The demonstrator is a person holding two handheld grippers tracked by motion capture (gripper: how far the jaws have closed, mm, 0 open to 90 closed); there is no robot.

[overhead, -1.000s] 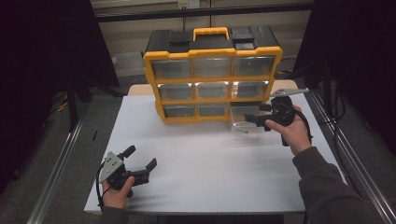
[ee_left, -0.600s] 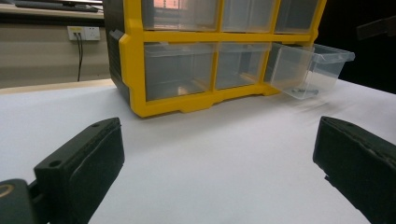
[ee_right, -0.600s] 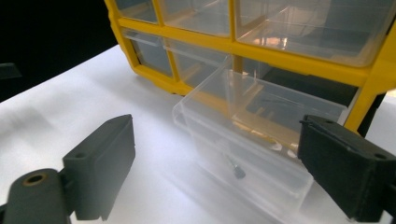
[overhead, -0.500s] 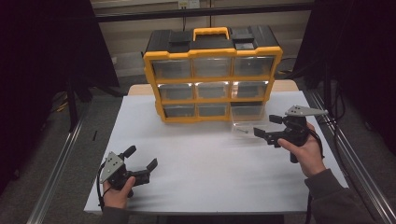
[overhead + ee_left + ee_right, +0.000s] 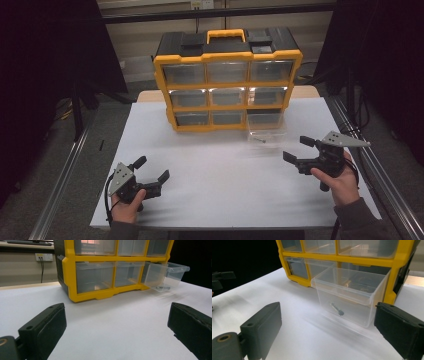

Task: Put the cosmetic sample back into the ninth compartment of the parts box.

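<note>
- The right gripper [image 5: 327,332] has its two black jaws wide apart over the white table [image 5: 294,340], with nothing between them.
- Ahead, a clear drawer [image 5: 352,293] juts out of the bottom row of the yellow cabinet [image 5: 397,262].
- A small dark screw [image 5: 337,309] lies inside the drawer.
- The drawers [image 5: 317,267] beside it are pushed in.
- The left gripper [image 5: 219,278] shows at the far left edge.

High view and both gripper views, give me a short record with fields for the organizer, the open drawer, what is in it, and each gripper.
organizer: yellow drawer cabinet on white table
open drawer: clear drawer, bottom right, pulled out
contents: small screw
right gripper: jaws open, just been opening, nothing between, apart from drawer
left gripper: jaws open, empty
</note>
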